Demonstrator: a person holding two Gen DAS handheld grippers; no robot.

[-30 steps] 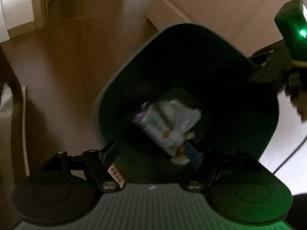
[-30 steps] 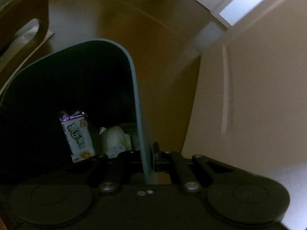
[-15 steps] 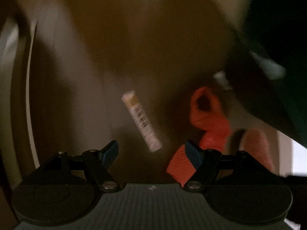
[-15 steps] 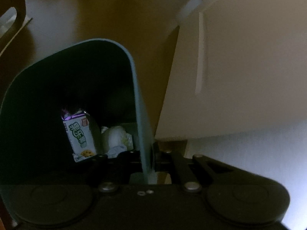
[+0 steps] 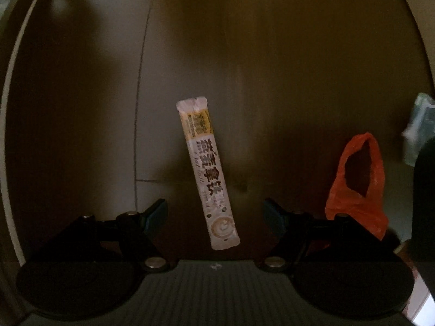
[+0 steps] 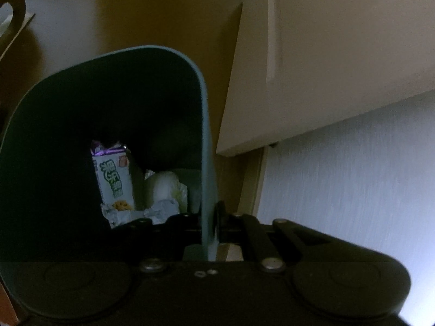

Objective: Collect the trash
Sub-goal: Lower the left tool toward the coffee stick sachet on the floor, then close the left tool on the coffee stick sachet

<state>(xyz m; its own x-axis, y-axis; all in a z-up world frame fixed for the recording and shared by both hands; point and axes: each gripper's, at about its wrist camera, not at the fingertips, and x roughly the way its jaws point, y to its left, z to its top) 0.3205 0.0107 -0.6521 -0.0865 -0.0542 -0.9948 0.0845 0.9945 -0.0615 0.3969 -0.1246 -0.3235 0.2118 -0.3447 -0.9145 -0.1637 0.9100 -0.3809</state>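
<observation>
Sachet (image 5: 208,174) lies on floor (image 5: 272,81) between open left tool (image 5: 214,214) fingers.

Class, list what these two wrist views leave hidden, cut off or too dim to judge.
- Left wrist view: pale green-white packet, cut off by the right edge.
- Left wrist view: lower part of the orange plastic bag, behind the left gripper.
- Right wrist view: bottom of the dark green bin, too dark; crumpled wrappers partly behind the right gripper.

sachet (image 5: 207,174) between wide-apart jaws, floor (image 5: 272,68)
</observation>
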